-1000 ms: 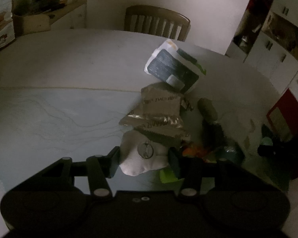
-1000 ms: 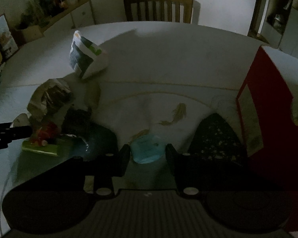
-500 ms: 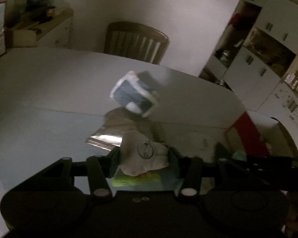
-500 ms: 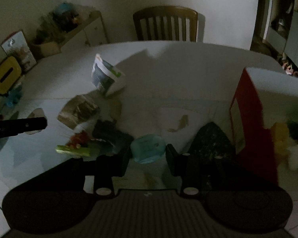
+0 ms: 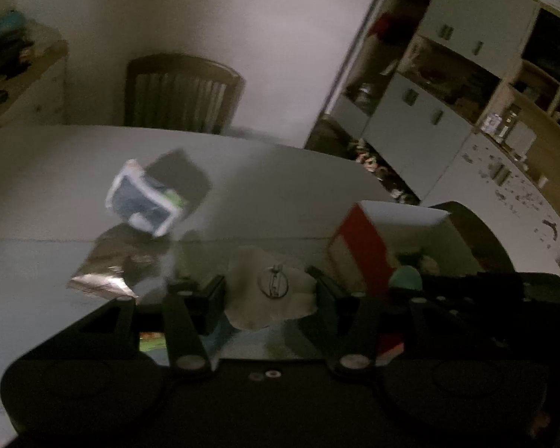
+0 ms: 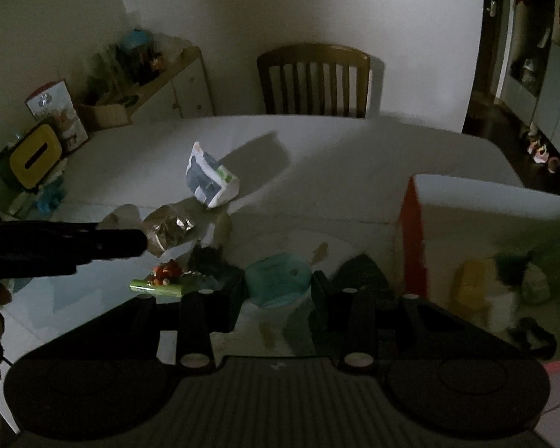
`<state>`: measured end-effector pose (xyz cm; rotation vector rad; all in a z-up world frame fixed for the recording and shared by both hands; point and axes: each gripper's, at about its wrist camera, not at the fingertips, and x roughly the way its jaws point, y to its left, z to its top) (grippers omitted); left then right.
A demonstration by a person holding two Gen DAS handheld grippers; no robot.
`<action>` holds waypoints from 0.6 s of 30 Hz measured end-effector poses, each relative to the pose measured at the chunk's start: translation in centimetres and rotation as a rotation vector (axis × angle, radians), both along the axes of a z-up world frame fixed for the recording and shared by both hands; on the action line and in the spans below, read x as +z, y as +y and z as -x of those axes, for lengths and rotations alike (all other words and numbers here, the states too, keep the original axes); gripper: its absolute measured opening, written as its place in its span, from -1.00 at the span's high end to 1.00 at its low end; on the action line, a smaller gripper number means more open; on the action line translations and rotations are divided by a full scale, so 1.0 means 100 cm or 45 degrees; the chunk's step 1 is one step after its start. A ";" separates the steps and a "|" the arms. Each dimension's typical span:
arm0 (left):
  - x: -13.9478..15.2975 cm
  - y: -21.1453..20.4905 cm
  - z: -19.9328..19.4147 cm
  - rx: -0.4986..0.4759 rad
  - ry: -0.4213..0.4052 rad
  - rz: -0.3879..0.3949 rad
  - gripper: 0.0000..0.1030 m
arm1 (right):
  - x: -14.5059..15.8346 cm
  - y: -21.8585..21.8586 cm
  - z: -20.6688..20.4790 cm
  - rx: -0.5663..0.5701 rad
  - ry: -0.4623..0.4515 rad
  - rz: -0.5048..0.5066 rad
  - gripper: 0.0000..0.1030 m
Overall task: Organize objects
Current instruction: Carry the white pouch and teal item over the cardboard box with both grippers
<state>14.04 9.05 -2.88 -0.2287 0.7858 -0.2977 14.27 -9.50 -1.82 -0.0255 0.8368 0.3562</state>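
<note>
Objects are now airborne: left gripper (image 5: 270,295) fingers clamp a pale pouch (image 5: 270,293), right gripper (image 6: 278,291) fingers a teal disc (image 6: 278,280), both lifted off the table (image 6: 336,156) toward the red box (image 6: 414,239).

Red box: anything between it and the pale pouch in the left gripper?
Nothing visible blocks it. The pale pouch sits clamped in the left gripper, off the table. The red box stands open-topped just to its right, with only the right gripper and its teal item nearby.
</note>
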 end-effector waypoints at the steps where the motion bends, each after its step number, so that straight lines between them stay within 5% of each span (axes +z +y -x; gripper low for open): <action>1: 0.002 -0.007 0.000 -0.014 -0.006 -0.002 0.01 | 0.003 -0.006 0.001 -0.003 -0.004 -0.003 0.26; 18: 0.008 -0.126 -0.014 -0.172 -0.007 -0.046 0.00 | 0.013 -0.120 0.003 -0.084 -0.029 -0.005 0.26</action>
